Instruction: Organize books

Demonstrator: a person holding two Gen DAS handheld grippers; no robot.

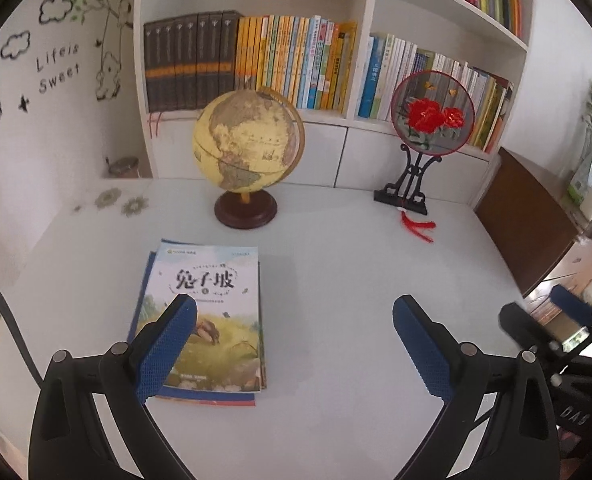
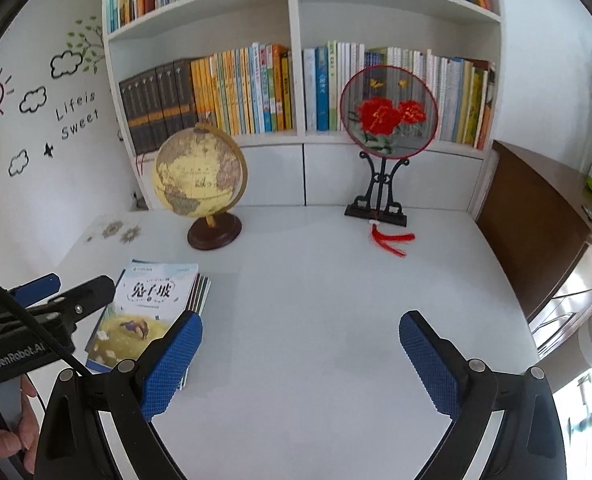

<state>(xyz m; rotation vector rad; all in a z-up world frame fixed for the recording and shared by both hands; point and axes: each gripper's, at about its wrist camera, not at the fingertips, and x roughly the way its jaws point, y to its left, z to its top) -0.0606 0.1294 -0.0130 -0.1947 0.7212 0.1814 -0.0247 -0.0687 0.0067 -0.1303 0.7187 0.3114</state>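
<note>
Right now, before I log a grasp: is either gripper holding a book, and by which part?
Nothing is held. The left gripper and the right gripper are both open above the table; the stack of books lies flat, ungripped.

Home study or kid's room: white desk (image 2: 316, 300) under a packed bookshelf (image 2: 296, 0), globe (image 2: 199, 178), embroidered fan ornament (image 2: 388, 114), "Life is Sweet" wall decal (image 2: 77, 116).

Flat book stack (image 1: 203, 316) on desk (image 1: 336, 280)
</note>
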